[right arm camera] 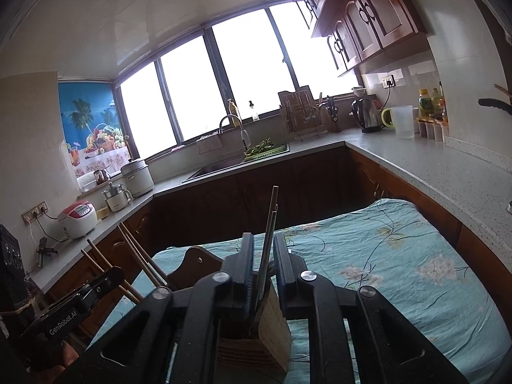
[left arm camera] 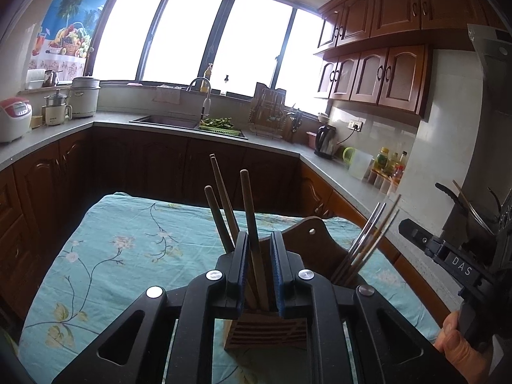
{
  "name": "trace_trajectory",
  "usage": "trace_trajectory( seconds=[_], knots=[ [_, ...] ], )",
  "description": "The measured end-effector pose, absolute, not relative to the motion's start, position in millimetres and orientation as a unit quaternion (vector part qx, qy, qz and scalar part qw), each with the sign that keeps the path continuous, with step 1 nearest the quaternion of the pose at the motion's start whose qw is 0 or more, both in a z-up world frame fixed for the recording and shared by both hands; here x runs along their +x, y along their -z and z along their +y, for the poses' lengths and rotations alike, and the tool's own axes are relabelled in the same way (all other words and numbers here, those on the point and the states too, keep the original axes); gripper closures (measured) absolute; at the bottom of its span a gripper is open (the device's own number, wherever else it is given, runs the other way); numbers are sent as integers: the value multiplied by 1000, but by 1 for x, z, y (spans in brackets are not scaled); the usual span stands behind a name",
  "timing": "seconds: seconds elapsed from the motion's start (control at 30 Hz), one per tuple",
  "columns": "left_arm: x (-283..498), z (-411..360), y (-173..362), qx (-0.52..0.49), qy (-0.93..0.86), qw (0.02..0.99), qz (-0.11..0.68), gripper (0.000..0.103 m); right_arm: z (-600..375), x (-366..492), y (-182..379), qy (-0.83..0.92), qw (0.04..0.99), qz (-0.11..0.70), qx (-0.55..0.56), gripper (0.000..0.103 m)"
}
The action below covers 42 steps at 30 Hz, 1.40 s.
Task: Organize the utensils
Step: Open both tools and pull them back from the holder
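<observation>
A wooden utensil holder (left arm camera: 265, 332) (right arm camera: 256, 336) stands on a table with a teal flowered cloth (left arm camera: 112, 256) (right arm camera: 400, 256). My left gripper (left arm camera: 260, 256) is open over its left slot. A brown wooden chopstick (left arm camera: 251, 217) stands between the pads with a gap on its right side. Two more wooden chopsticks (left arm camera: 220, 198) lean beside it. My right gripper (right arm camera: 264, 256) is open over the right slot, and thin metal chopsticks (right arm camera: 268, 233) rise loose between its pads. In the left wrist view the metal chopsticks (left arm camera: 368, 236) lean right; in the right wrist view the wooden chopsticks (right arm camera: 134, 256) lean left.
Dark wooden cabinets and a grey counter wrap around the table. On the counter are a sink (left arm camera: 166, 121), a dish rack (left arm camera: 268, 112), a kettle (left arm camera: 324, 142), bottles (left arm camera: 388, 163) and a rice cooker (left arm camera: 12, 118). A hand (left arm camera: 454, 336) holds the right tool.
</observation>
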<state>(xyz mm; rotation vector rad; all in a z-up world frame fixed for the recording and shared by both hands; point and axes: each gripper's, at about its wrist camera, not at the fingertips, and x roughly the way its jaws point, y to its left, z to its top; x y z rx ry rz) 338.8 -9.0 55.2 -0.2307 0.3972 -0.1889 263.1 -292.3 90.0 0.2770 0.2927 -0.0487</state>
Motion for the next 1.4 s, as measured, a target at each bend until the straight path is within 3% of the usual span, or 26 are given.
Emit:
trace_trajectory(
  seconds=[0.03,0.17,0.23,0.37,0.43,0.47,0.53,0.73,1.13,1.4],
  knots=[
    [334,-10,-56,-114,92,970,192,82,-293,259,-92,25,980,140,139,58],
    [314,-9,-61,-118,94,972,183,70,-293,247,-99,22,981,130,142,53],
    [303,-7,-61,-123,95,972,177,61,-294,243,-99,20,981,130,145,43],
    [278,-1,-59,-119,77,974,177,51,-295,233,-96,12,978,136,155,30],
    [263,3,-55,-123,58,975,178,32,-292,225,-92,10,978,138,156,21],
    [256,5,-53,-127,49,975,178,27,-291,220,-89,8,978,140,154,19],
    [243,10,-49,-133,44,973,182,26,-287,212,-84,4,978,144,153,11],
    [211,14,-45,-144,30,967,207,21,-275,182,-66,-18,973,168,158,3],
    [120,26,-42,-151,15,960,235,16,-252,102,-25,-46,962,206,174,2],
    [71,11,-41,-119,26,964,237,15,-233,55,-27,-26,976,186,110,2]
  ],
)
